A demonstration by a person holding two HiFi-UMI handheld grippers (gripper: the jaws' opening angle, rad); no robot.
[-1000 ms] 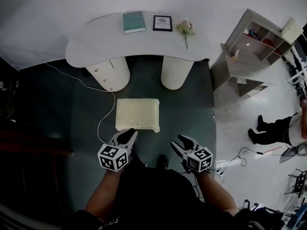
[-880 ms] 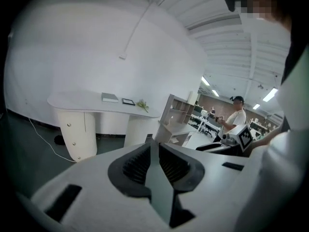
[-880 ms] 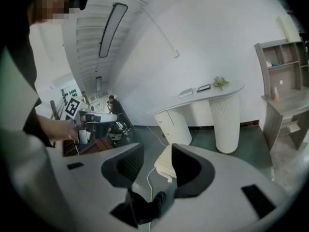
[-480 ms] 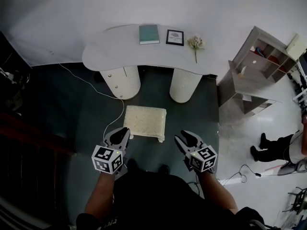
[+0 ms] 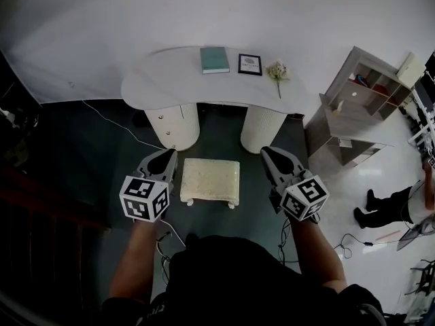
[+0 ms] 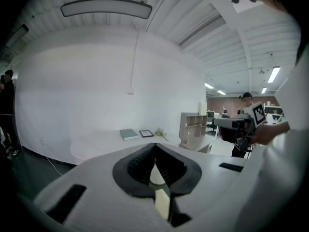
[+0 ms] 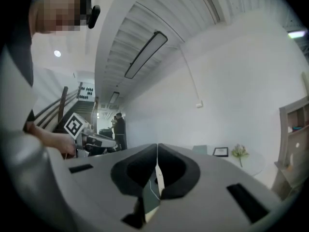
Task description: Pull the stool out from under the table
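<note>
The cream cushioned stool stands on the dark floor in front of the white table, out from between its two round pedestals. My left gripper hangs raised at the stool's left, its jaws having just closed, with nothing between them. My right gripper is lifted at the stool's right, jaws also just closed and empty. In the left gripper view the shut left gripper points level toward the table. In the right gripper view the right gripper is shut too.
On the table lie a teal book, a framed picture and a flower sprig. A wooden shelf unit stands at the right. A white cable runs across the floor. A person's legs show far right.
Both grippers rose from beside the stool's near edge and closed their jaws. The stool stayed on the floor in front of the table; the view shifted as the person straightened.
</note>
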